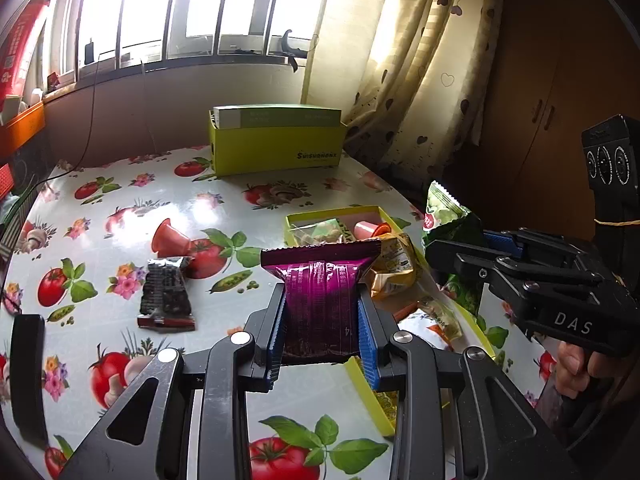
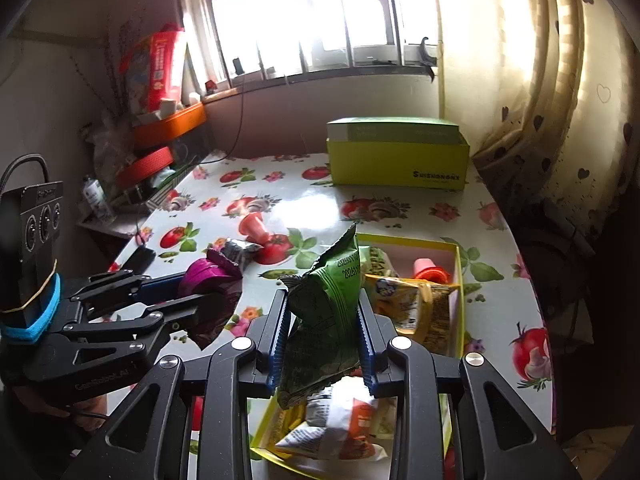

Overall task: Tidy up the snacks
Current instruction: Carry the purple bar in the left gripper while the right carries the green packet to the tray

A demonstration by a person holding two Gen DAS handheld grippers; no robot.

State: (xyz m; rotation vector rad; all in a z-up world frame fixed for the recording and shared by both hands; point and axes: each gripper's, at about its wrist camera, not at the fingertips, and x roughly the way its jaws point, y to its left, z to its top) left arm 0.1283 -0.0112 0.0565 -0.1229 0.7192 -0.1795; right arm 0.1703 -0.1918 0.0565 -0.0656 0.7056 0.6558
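Observation:
My left gripper is shut on a magenta snack packet, held above the table beside the yellow-green tray. My right gripper is shut on a green snack packet, held over the same tray. The tray holds a yellow packet, a pink cup and a white-orange packet. The green packet and right gripper show at right in the left wrist view. The magenta packet shows at left in the right wrist view.
A dark packet and a pink cup lie loose on the tomato-print tablecloth. A tall yellow-green box stands at the back. A black object lies at the left edge. Curtains hang at right.

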